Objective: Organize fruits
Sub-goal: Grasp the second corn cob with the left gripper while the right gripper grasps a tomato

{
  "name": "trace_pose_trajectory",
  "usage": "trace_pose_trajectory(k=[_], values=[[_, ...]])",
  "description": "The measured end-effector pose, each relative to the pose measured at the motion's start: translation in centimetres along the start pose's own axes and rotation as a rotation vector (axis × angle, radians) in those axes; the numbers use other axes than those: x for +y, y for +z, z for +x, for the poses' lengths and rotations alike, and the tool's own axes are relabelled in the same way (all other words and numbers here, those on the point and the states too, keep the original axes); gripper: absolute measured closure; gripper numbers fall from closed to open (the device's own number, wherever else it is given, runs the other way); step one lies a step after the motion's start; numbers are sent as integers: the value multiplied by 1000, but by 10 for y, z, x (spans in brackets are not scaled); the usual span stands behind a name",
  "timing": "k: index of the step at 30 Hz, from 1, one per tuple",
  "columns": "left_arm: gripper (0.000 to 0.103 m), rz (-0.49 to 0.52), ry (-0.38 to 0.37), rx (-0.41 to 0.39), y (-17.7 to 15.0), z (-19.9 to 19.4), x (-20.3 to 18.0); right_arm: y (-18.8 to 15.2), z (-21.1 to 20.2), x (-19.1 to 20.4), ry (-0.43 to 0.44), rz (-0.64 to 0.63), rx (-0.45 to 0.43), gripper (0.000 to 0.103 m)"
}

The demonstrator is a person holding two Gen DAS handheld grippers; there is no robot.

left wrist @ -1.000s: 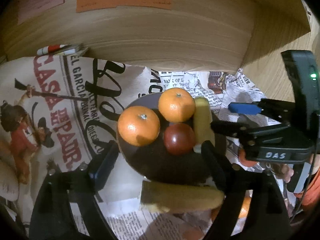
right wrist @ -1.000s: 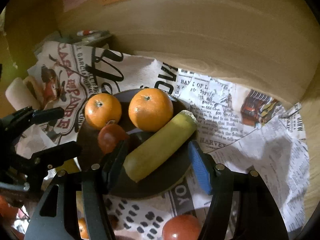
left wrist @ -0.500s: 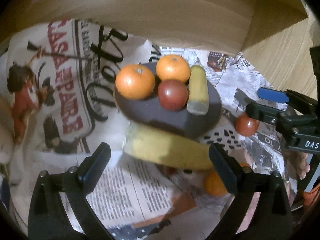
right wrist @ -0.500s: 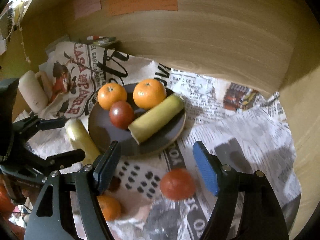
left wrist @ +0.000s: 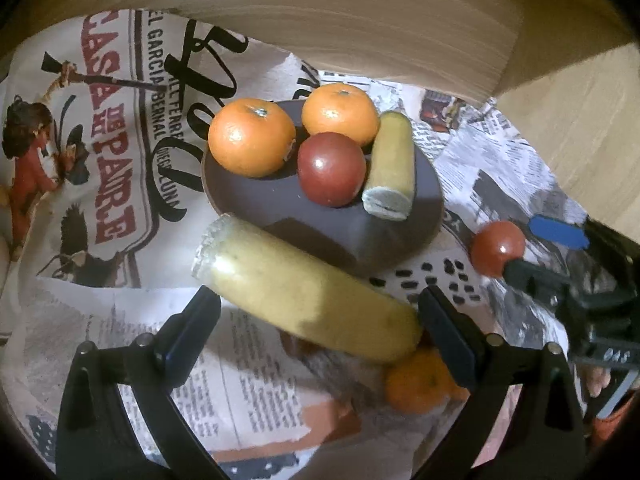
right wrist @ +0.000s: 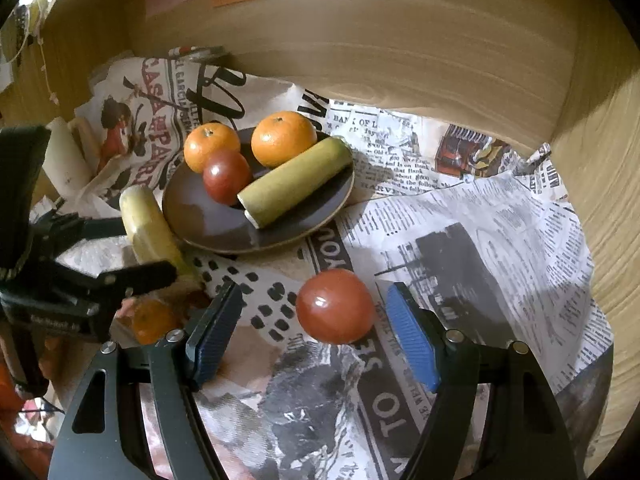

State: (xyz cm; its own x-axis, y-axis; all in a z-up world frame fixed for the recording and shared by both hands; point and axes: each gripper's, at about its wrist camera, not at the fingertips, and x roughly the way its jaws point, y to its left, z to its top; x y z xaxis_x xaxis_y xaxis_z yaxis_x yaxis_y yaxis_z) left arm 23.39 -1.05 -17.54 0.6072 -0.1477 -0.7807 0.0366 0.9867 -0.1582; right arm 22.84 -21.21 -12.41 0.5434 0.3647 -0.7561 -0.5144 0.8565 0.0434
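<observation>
Left gripper (left wrist: 320, 320) stands wide, nothing pinched, its 2 fingers flanking the near end of a loose yellow banana piece (left wrist: 304, 292) that lies on the newspaper (left wrist: 248, 392) just in front of the plate (left wrist: 280, 208). Whether the pads touch the peel I cannot tell. That piece looks soft and light, with a cut end at upper left. I would take it across its middle, square to its length, and squeeze gently, since ripe flesh bruises and a peel can slide.

Right gripper (right wrist: 308, 328) is also parted, at a moderate gap, with a red tomato (right wrist: 335, 306) sitting between the blue pads (right wrist: 412, 344) and apparently clear of both. It is round, smooth and thin-skinned (likely to roll or squirt out under a hard pinch), so a grip across its widest girth seems safest.

Beyond them, the dark plate already carries 2 oranges (left wrist: 251, 136), a second tomato (left wrist: 331, 168) and another banana piece (left wrist: 390, 166), packed close together toward its far side. A third orange (left wrist: 416, 384) lies loose, partly hidden under the near banana piece.
</observation>
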Motion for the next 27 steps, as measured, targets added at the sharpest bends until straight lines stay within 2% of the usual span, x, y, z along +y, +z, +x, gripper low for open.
trace_pose_trajectory(k=[5,7,11,12,16,20,23,27], values=[[5,-46,-11,-10,4,7,3,-1,6,-3,2,-4,18,31],[15,-43,-3,-30,4,5,2,-2,9,-4,3,-2,27,31],[27,-26,-3,-54,6,2,1,-2,15,-9,10,9,43,31],[33,-20,2,-58,6,1,1,-2,16,-9,12,9,47,31],[41,-15,-32,-63,8,-2,0,-1,21,-9,22,7,63,31],[43,35,-33,-78,13,0,-12,-1,23,-9,23,7,69,31],[44,58,-55,-55,15,8,-19,0,22,-11,24,14,68,31],[46,95,-48,-40,15,17,-26,0,21,-15,22,27,65,31]])
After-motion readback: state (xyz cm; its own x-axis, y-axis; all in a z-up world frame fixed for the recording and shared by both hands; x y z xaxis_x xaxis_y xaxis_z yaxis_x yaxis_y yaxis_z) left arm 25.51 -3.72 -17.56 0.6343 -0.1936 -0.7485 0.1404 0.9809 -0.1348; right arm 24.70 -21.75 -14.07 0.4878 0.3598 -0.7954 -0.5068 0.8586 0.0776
